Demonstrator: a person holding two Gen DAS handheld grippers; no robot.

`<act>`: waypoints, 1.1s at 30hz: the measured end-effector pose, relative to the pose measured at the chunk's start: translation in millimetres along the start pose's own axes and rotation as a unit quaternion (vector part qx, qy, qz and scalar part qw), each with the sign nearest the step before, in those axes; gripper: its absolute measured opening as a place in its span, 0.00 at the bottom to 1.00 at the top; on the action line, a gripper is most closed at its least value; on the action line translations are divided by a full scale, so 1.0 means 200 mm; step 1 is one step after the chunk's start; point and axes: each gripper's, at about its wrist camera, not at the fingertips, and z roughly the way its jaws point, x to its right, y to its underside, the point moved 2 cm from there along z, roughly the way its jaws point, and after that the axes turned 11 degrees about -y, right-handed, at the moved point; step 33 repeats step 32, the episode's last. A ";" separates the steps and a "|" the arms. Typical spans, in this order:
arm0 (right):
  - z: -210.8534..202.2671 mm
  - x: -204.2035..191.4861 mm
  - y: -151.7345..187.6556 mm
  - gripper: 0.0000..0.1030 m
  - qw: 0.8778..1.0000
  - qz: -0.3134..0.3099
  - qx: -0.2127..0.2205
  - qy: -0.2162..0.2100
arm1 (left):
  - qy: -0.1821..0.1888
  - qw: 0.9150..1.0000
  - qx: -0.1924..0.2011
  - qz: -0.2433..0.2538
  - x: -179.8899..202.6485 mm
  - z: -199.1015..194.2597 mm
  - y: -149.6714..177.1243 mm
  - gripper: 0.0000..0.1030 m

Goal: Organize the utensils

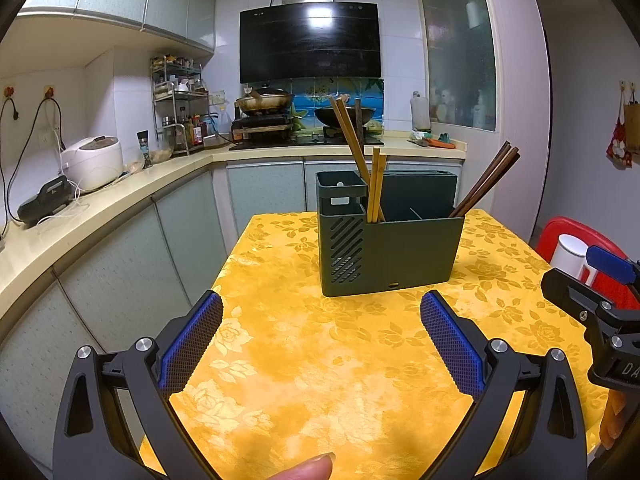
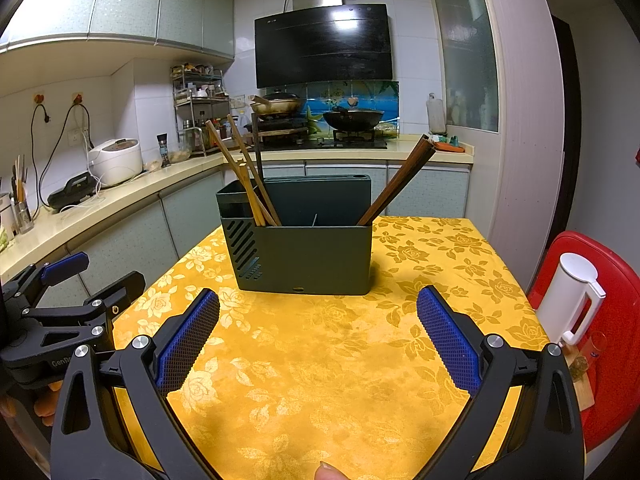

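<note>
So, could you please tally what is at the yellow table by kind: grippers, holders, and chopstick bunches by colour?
Grippers: 2 (left gripper, right gripper, both open)
Green holder: 1
Light chopstick bunch: 1
Dark-brown chopstick bunch: 1
Total: 5

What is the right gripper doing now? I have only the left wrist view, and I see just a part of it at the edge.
Observer: The right gripper is open, with nothing between its fingers, and it faces the utensil holder.
Operator: And what is the white thing on the red seat? My view cuts it.
Observer: It is a white jug, standing upright on the red seat, with a handle on its side.
Operator: Are there utensils anywhere outside the holder?
Observer: Yes. A small container with thin upright sticks in it stands at the far left of the counter. They are too small for me to name.
</note>
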 end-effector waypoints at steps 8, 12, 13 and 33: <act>0.01 0.01 0.01 0.93 1.000 -0.002 -0.002 -0.001 | 0.002 1.000 0.000 -0.004 0.01 0.00 0.00 0.93; 0.00 0.01 0.01 0.93 1.000 -0.002 -0.002 0.000 | -0.004 1.000 0.000 -0.007 0.01 0.00 0.00 0.93; 0.01 0.00 0.01 0.93 1.000 -0.002 -0.002 0.000 | -0.006 1.000 -0.001 -0.010 0.00 0.01 0.00 0.93; 0.02 0.02 0.03 0.93 1.000 0.001 -0.007 0.000 | -0.027 0.999 -0.005 -0.016 0.01 0.04 0.00 0.93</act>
